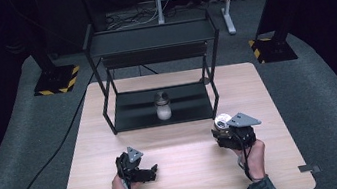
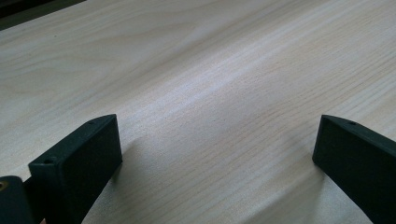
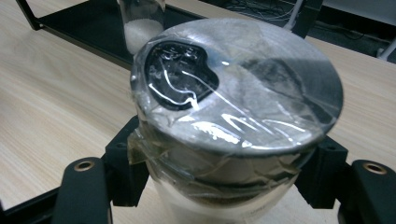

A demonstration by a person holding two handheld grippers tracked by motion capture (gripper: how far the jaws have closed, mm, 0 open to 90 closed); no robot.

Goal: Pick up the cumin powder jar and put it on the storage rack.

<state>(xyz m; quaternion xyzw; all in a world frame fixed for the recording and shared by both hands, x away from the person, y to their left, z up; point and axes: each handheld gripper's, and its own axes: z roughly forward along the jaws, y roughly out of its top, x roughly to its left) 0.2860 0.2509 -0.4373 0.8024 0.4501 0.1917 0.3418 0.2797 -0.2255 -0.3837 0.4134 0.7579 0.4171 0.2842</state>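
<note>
From the high view, the right gripper (image 1: pixel 225 127) sits over the right front part of the pale wooden table (image 1: pixel 189 182) and grasps a small jar with a shiny silver lid wrapped in clear film (image 1: pixel 221 121), its cap catching the light just ahead of the hand. The black metal two-tier shelf rack (image 1: pixel 156 78) stands at the far middle of the table, ahead and to the left of that jar, and a second clear glass jar with white powder in its bottom (image 1: pixel 162 106) stands upright on the lower tray. The left gripper (image 1: pixel 149 172) rests low near the front edge, farther from the rack's free space and carrying nothing. In the left gripper view, the two black jaws stand wide apart over bare wood grain, released, with nothing between them. In the right gripper view, the jaws are clenched on either side of the jar's body just under the lid, the jar upright with its long axis pointing toward the camera. Beyond it lie the rack's dark lower tray and the powder jar, up and left of the lid. I judge the coming move as a carry forward and leftward onto that tray, beside the standing jar.
</note>
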